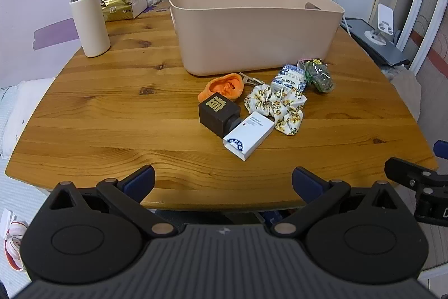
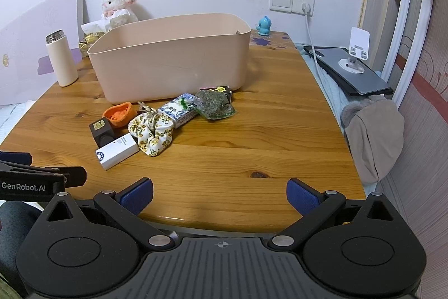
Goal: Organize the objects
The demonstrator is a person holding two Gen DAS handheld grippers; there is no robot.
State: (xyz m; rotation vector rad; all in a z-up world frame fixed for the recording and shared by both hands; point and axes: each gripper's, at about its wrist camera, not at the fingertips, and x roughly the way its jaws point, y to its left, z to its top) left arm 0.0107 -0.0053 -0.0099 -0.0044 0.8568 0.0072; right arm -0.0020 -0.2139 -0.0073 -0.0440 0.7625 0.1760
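A pine-board table (image 1: 112, 114) stands against a white wall; at its near edge the left gripper (image 1: 223, 181) and right gripper (image 2: 219, 196) hover with jaws spread wide, holding nothing. Beyond them lies a cluster: a white box (image 1: 249, 134), long axis running diagonally from near-left to far-right, touching a dark cube (image 1: 219, 114), with a floral scrunchie (image 1: 280, 105), an orange piece (image 1: 225, 87), a blue-patterned box (image 1: 289, 77) and a green packet (image 1: 319, 74). Just behind stands the beige bin (image 1: 252, 30), its floor hidden from view.
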